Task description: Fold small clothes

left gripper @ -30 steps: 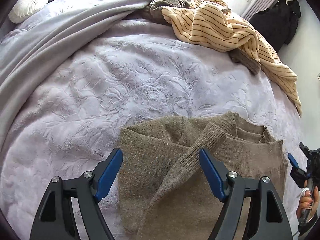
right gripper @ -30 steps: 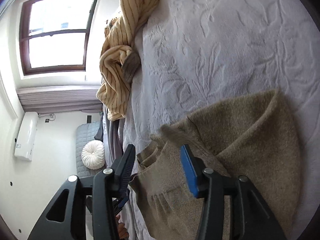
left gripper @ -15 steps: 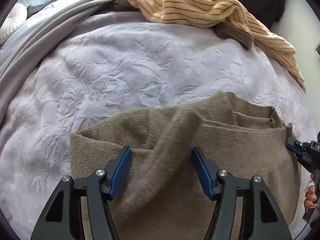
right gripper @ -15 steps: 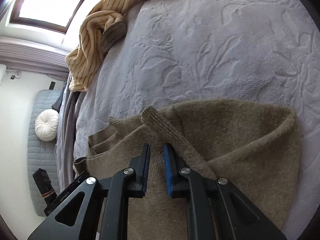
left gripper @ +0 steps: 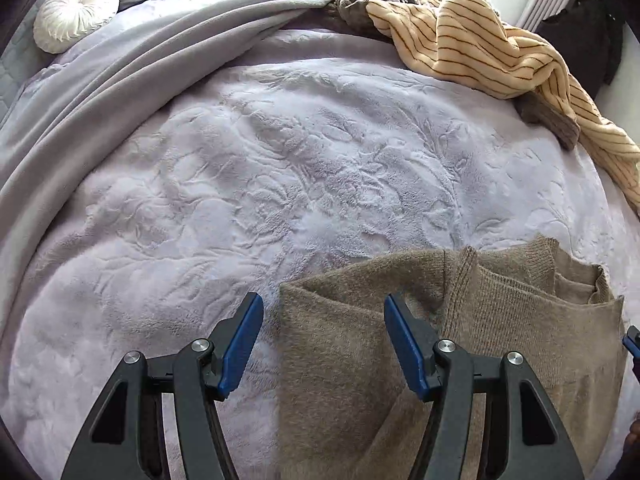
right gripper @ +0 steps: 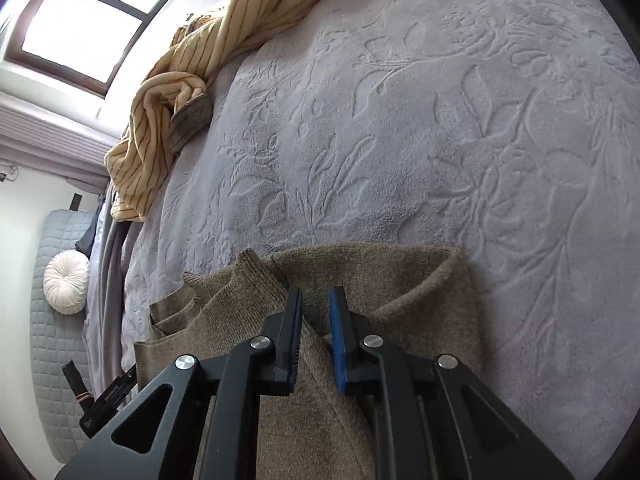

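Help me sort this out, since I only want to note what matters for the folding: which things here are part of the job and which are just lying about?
Part of the job:
- brown sweater, partly folded on the bed
- left claw, open over its edge
- right claw, narrowly open over a sleeve

Just lying about:
- striped yellow top
- round white cushion
- grey blanket
- bedspread underneath
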Tool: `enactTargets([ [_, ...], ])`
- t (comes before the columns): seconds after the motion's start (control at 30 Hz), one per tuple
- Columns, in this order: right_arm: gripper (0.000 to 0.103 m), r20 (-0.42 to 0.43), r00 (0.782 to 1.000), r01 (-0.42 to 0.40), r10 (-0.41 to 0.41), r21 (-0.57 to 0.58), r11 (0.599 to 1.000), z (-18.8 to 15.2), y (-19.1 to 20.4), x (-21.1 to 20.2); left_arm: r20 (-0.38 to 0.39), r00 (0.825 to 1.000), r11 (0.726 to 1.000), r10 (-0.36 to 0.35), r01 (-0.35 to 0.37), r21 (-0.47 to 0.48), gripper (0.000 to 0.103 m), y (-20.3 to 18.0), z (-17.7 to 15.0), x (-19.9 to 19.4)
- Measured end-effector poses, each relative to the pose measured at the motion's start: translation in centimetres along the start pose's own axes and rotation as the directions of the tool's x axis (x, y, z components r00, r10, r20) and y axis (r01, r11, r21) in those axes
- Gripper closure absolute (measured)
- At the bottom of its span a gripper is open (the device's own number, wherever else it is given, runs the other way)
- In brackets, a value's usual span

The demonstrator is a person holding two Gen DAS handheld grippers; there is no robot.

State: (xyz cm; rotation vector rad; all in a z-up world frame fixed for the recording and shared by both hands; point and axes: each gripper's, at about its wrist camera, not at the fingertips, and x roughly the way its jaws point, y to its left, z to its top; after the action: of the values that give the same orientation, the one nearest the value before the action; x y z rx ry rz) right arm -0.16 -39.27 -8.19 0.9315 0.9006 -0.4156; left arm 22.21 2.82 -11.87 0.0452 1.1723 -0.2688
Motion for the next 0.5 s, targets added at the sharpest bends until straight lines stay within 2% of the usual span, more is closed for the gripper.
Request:
enactTargets([
  [0.03, 0.073, 0.004, 1.000, 0.001, -0.001, -0.009, 1.000, -0.3, 0.1, -0.4, -0.003, 1.000, 1.000, -0.009, 0.009, 0.001, 0.038, 0.2, -0.2, -0.4],
  [0.1, 0.068, 0.012, 1.000, 0.006, -0.006, -0.029, 1.000, -0.9, 0.3, -1.4, -0.005, 1.000, 1.000, -0.026, 0.026, 0.015, 0.038, 0.3, -0.6, -1.5],
  [0.2, 0.068, 0.022, 1.000, -0.016, 0.017, -0.041, 0.999, -2.4, 1.0, -3.0, -0.024, 0.994, 0.994, -0.107, 0.108, 0.035, 0.038, 0.5, -1.9, -3.6],
  [0.27, 0.065, 0.011, 0.999, -0.044, 0.045, -0.046, 0.998, -3.9, 1.5, -4.0, -0.059, 0.984, 0.984, -0.170, 0.173, 0.049, 0.038, 0.7, -3.3, -4.7],
  [0.37, 0.060, -0.041, 0.993, -0.109, 0.107, -0.047, 0.993, -7.0, 2.1, -5.1, -0.159, 0.961, 0.970, -0.224, 0.235, 0.054, 0.038, 0.7, -6.0, -4.8],
  [0.5, 0.047, -0.155, 0.976, -0.151, 0.151, 0.009, 0.988, -12.7, 1.0, -5.8, -0.241, 0.945, 0.968, -0.219, 0.241, 0.066, 0.038, 0.8, -9.7, -4.2],
])
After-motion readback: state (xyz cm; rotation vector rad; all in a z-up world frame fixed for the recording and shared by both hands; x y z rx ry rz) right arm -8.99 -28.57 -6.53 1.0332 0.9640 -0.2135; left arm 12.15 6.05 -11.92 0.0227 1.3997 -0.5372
